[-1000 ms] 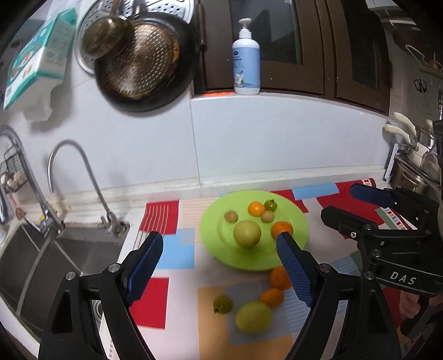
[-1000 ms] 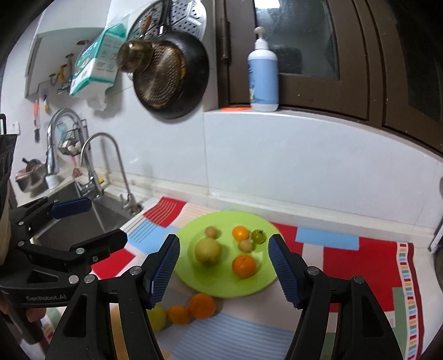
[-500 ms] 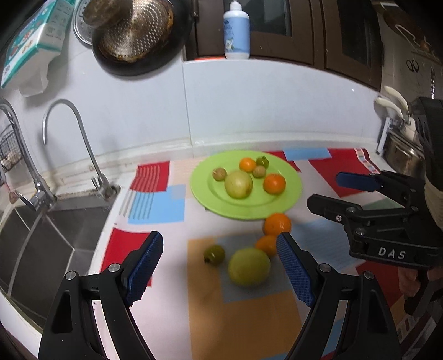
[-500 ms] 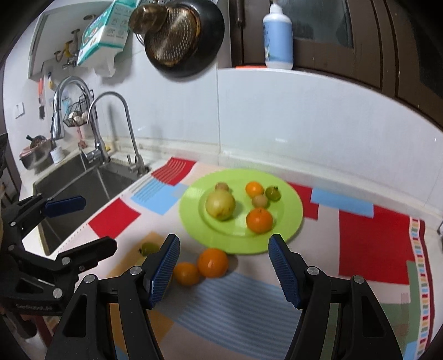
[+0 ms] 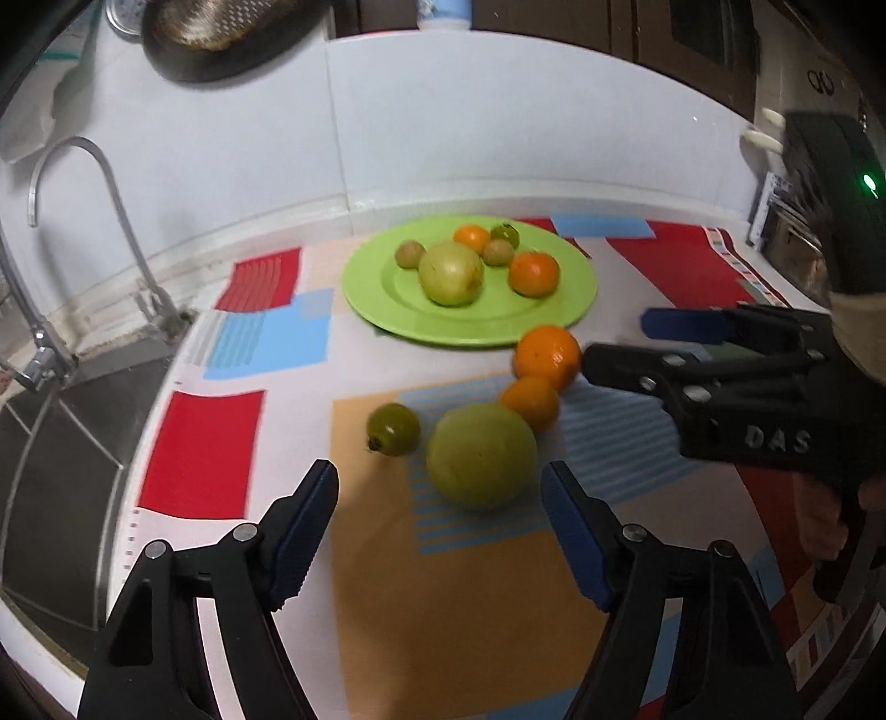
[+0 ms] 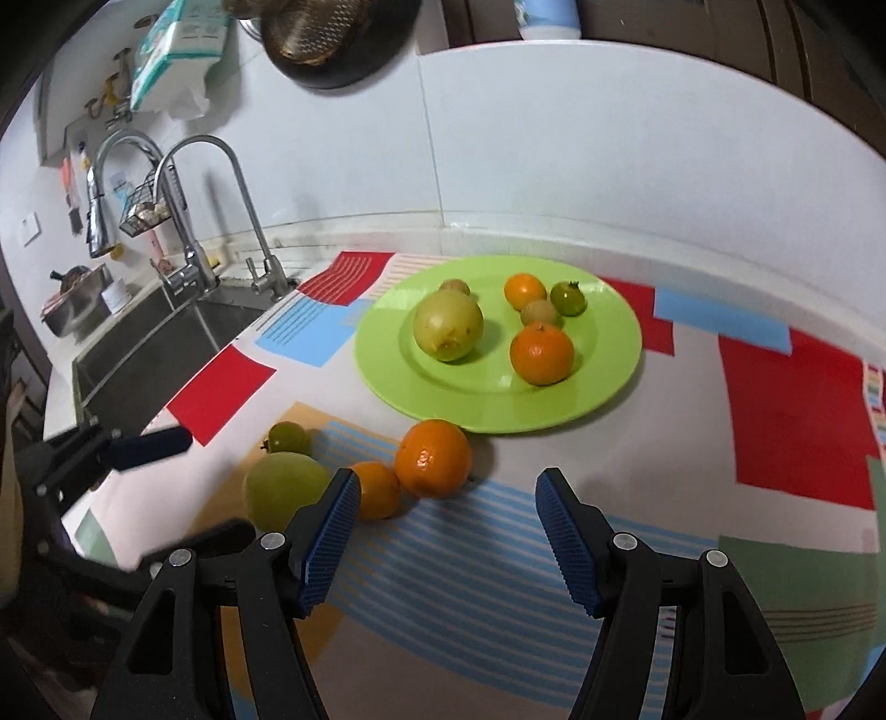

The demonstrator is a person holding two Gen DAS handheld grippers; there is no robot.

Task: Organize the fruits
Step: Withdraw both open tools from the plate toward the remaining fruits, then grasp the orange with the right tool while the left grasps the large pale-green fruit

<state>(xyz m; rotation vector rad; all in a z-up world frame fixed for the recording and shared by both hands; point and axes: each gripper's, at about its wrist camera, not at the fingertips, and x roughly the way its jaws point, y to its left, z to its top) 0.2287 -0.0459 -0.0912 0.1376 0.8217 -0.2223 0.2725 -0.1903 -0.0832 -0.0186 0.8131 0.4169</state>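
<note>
Faucet [image 6: 221, 183], sink [image 6: 144, 354], hanging pan [image 5: 221, 39]

The left gripper [image 5: 440, 531] is showing matte black angular arms, each studded with silver screws and ending in ribbed blue pads [image 5: 302, 531]. The right gripper [image 6: 447, 534] is wearing the same black frame and blue pads; seen from the left wrist, pale raised letters are reading "DAS" on its side, and a beige knitted cuff [image 5: 861, 332] is covering the wrist behind it.
</note>
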